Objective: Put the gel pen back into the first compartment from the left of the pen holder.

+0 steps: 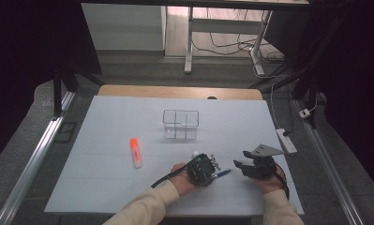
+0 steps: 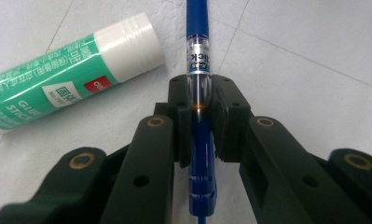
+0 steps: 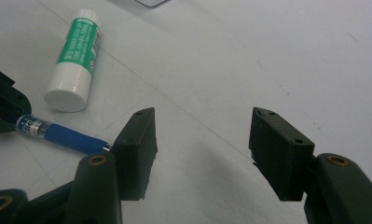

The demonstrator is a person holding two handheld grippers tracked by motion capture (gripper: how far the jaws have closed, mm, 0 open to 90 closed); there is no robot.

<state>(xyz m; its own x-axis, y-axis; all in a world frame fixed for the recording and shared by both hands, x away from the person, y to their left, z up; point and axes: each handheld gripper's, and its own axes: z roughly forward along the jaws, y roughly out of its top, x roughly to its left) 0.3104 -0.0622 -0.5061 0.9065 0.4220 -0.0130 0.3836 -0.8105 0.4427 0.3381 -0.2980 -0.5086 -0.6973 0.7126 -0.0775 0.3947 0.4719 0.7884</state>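
Observation:
A blue pen (image 2: 197, 28) lies on the white table cover, and my left gripper (image 2: 200, 109) is shut on its barrel, both pads pressing it. From above, that left gripper (image 1: 207, 169) sits at the near middle with the pen's tip (image 1: 223, 173) sticking out to the right. A green and white glue stick (image 2: 72, 79) lies just beside the pen, touching nothing. My right gripper (image 3: 202, 140) stands open over bare cover, nothing between its fingers, its left finger close to the pen's end (image 3: 76, 140). In the high view the right gripper (image 1: 243, 164) is right of the pen.
A clear compartment box (image 1: 180, 124) stands at the table's middle. An orange highlighter (image 1: 135, 152) lies to the left. A white power strip (image 1: 286, 140) hangs at the right edge. The glue stick (image 3: 74, 56) lies beyond the pen.

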